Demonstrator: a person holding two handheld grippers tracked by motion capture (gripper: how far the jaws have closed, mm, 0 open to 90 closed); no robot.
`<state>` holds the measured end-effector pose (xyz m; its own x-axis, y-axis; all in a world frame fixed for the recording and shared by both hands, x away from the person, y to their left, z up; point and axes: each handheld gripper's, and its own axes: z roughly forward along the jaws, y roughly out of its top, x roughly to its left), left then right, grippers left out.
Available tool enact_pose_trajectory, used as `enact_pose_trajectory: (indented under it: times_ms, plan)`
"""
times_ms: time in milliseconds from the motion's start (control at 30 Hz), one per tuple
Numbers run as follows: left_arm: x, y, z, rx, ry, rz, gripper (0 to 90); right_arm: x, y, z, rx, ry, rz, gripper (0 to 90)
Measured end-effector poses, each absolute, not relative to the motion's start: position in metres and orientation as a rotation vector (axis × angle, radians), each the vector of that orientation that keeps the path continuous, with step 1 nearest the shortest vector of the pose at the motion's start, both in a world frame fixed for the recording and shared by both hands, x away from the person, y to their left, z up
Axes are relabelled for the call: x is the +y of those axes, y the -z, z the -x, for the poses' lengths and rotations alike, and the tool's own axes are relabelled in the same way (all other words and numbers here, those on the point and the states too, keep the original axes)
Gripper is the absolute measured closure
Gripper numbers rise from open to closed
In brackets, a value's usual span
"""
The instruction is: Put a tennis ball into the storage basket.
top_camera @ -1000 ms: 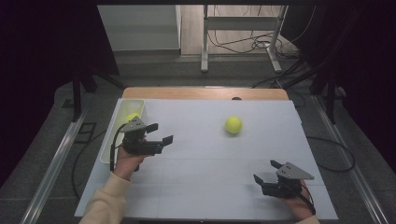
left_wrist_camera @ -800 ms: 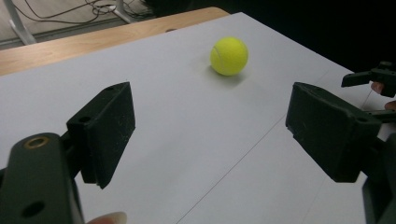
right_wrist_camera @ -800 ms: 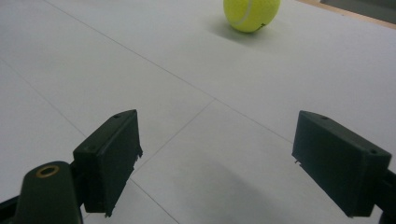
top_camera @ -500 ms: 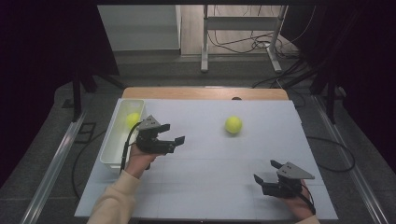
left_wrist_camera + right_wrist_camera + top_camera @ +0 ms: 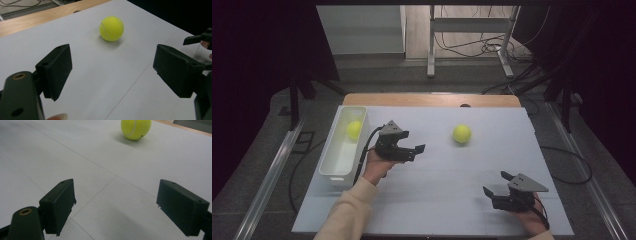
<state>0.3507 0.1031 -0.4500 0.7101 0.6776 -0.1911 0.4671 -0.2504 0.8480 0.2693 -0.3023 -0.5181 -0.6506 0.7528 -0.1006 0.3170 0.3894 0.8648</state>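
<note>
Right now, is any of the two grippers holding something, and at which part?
Nothing is held. The left gripper and the right gripper both have open, empty jaws. One tennis ball lies free on the table; the other ball sits in the white bin.

Two tennis balls are showing: one tennis ball [image 5: 461,133] is sitting right of centre in the high view, the other tennis ball [image 5: 354,129] is lying inside the one white bin [image 5: 333,168] at left. One tabletop [image 5: 442,200] is carrying it all.
</note>
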Motion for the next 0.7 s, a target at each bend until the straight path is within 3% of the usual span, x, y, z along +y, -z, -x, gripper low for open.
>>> enact_pose_trajectory:
  times_ms: [700]
  plan:
    - [0.058, 0.46, -0.378, 0.876, -0.263, -1.973, 16.0, -0.302, 0.519, -0.269, 2.17, -1.193, -0.915, 15.9]
